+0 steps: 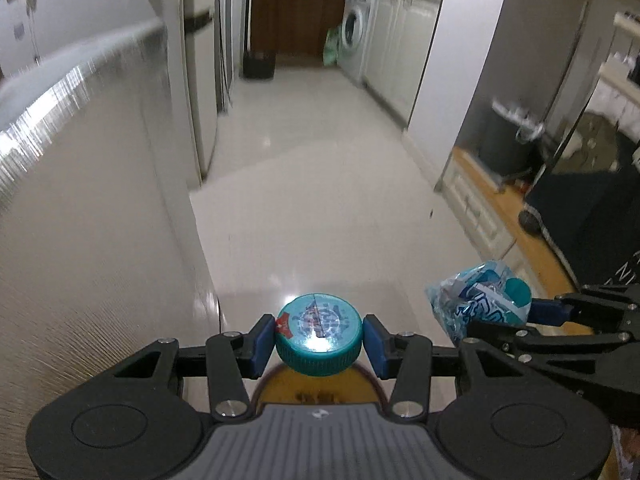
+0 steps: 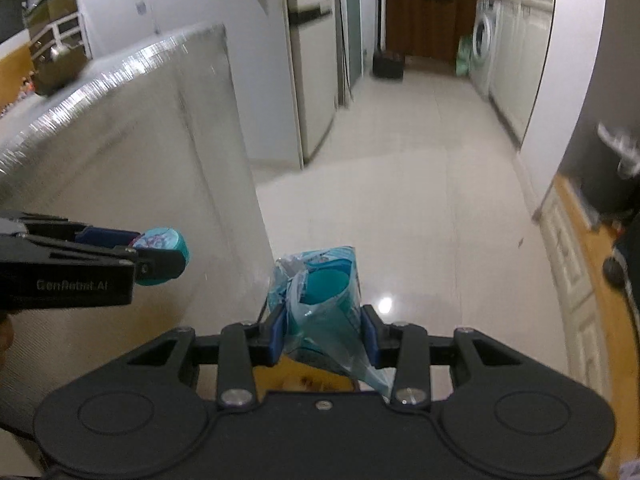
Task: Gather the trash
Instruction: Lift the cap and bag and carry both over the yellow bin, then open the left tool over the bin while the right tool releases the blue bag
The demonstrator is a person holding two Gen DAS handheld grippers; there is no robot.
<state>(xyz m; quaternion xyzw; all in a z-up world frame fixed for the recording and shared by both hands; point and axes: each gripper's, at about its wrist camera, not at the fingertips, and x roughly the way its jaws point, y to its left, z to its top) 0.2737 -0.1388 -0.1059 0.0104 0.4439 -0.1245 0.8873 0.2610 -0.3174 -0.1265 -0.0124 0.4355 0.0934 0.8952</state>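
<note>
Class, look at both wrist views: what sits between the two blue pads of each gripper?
Left gripper: a teal-capped bottle, in its own view. Right gripper: a crumpled blue wrapper, in the right wrist view.

I get dim, cool indoor light on both feeds. A bright lamp reflection burns out on the cap (image 1: 319, 334) in my left view, and a small white hotspot sits on the glossy floor (image 2: 385, 304) in the right. The counter (image 1: 80, 200) edge shows streaked glare, smeared by motion blur. Far things are soft: the washer (image 1: 354, 34) and the handle (image 2: 618, 150) are blurred. Both lenses bow straight lines hard toward the edges, and the corners go black. The near black gripper frames stay sharp.
</note>
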